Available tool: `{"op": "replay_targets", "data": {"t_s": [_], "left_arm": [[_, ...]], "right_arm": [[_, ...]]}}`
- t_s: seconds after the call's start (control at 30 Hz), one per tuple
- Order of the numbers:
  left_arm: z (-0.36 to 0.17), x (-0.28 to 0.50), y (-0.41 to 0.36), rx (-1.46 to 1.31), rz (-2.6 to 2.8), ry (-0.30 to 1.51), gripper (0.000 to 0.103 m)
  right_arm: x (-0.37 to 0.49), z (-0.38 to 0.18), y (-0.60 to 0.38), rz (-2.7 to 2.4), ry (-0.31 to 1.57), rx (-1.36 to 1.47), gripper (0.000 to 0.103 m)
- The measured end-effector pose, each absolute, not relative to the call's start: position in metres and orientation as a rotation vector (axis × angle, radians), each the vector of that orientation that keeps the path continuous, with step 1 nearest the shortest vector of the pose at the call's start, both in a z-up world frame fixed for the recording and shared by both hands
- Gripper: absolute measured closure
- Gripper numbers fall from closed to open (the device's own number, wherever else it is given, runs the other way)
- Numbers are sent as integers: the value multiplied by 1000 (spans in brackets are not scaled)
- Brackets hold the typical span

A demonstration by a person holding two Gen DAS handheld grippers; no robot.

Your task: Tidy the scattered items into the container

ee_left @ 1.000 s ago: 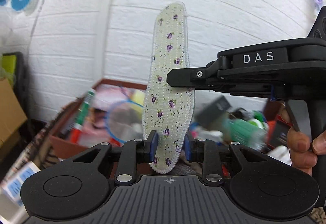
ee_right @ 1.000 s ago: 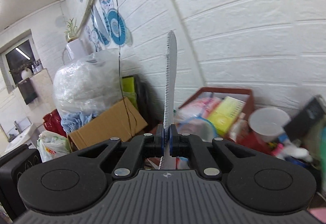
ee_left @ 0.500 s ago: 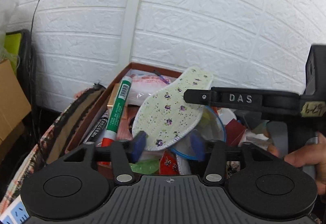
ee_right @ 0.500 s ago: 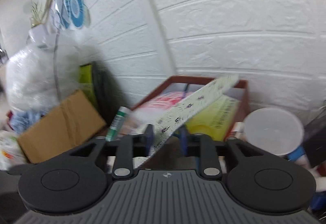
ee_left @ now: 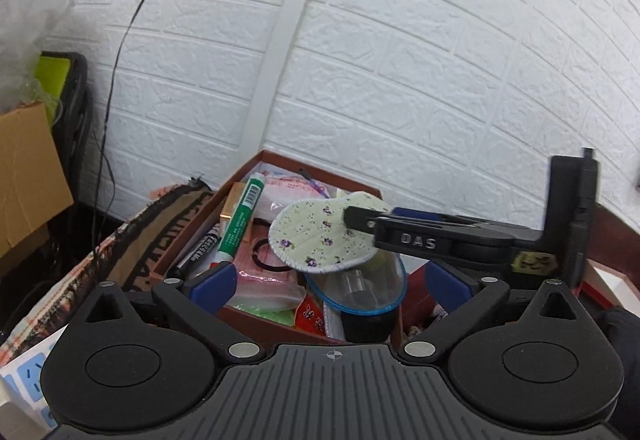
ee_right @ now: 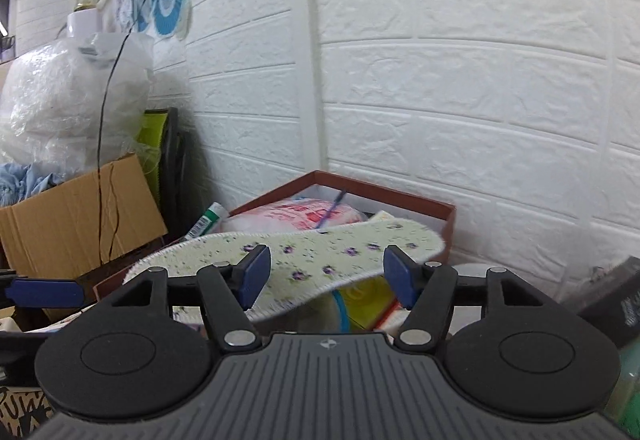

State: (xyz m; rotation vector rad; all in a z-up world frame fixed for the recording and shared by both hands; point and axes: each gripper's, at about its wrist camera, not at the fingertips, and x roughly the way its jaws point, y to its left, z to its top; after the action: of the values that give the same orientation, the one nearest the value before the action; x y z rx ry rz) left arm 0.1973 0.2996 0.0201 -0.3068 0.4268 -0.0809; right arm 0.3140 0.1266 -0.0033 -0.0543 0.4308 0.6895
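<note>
A white brick-pattern wall [ee_left: 400, 60] backs the scene, with a brown cardboard carton [ee_right: 76, 216] and a clear plastic-wrapped bundle [ee_right: 60, 100] off to one side.

Container: a reddish-brown open box [ee_left: 276, 159] stands against the wall, already crowded. Contents seen include a green-and-white marker pen [ee_left: 240, 226], a black hair tie [ee_left: 270, 258], pink printed packets [ee_left: 288, 182] and a clear blue-rimmed lid [ee_left: 360, 280].

Item in hand: a pale cream fabric insole with small purple flowers [ee_left: 320, 238] lies nearly flat over the top of the box contents, resting partly on the blue-rimmed lid.

Left hand-held gripper [ee_left: 328, 282]: jaws opening and standing wide apart, nothing between the blue pads; the insole lies beyond and above them.

Right hand-held gripper [ee_right: 326, 276]: jaws opening, blue pads well apart. The insole passes across the gap between them, but neither pad presses on it. In the left wrist view this gripper reaches across the insole's far end.

Step assessed: release of the insole into the box, effectively complete.

Next move, in my judgement: both grippers should back away without dragging the insole off the pile, since it sits loosely on high contents and may slide. Loose items lie blurred to the right of the box; one of these is the likely next pick.
</note>
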Motion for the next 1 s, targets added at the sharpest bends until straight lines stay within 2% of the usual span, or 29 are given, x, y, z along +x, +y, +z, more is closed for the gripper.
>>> {"op": "replay_targets", "data": {"t_s": [0.17, 0.3, 0.43, 0.5, 0.73, 1.0], "left_arm": [[21, 194, 299, -305, -77, 436, 0], [18, 193, 295, -310, -82, 454, 0], [18, 193, 291, -305, -85, 460, 0], [19, 192, 288, -313, -84, 462, 0], [27, 169, 276, -302, -55, 479, 0], [32, 137, 249, -220, 14, 512, 0]], "right_arm": [[327, -9, 138, 763, 463, -48, 33], [335, -13, 140, 753, 448, -78, 25], [341, -10, 129, 752, 475, -30, 25], [333, -6, 125, 760, 459, -37, 24], [292, 12, 94, 769, 430, -20, 3], [235, 17, 56, 732, 484, -111, 1]]}}
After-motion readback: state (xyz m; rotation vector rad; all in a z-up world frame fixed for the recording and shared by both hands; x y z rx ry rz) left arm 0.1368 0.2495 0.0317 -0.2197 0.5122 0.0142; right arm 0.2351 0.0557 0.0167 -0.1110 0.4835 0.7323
